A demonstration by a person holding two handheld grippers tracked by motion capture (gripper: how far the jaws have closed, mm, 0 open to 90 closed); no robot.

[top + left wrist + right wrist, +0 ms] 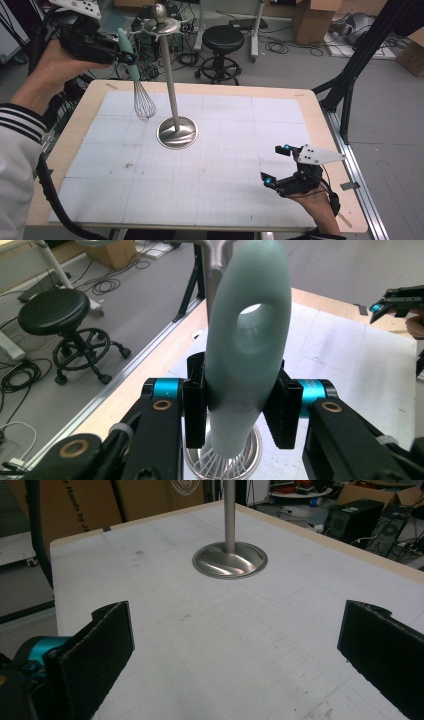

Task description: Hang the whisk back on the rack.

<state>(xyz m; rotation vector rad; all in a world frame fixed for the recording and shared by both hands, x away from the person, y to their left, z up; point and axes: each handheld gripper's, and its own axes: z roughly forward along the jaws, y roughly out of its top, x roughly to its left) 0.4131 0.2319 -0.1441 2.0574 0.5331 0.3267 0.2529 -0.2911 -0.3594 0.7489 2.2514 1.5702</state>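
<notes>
A person's left gripper point(129, 59) holds a whisk point(138, 86) aloft beside a metal hanging stand point(172, 80), its jaws pinching the pale green handle point(248, 347) from both sides. The whisk hangs nearly upright: the handle's long axis runs up past the jaws, its hanging hole point(252, 320) lying above and beyond the pads, while the wire head point(144, 104) dangles below them, clear of the white mat point(210, 165). In the left gripper view the stand's post rises directly behind the handle, so the hooks point(150, 29) at the top of the stand lie just ahead of and slightly above the jaws. That gap between the hole and the nearest hook appears to be what the coming move depends on: the hole likely has to be lifted and carried forward onto a hook.

The right gripper point(279, 165) rests low over the near right part of the mat, jaws spread wide with nothing between them, well apart from the stand. Its own view looks across bare mat to the stand's round base point(230, 560), straight ahead of its jaws. The left hand is by far the nearer to the hooks.

No containers sit on the table; the hooks seen from above carry nothing.
</notes>
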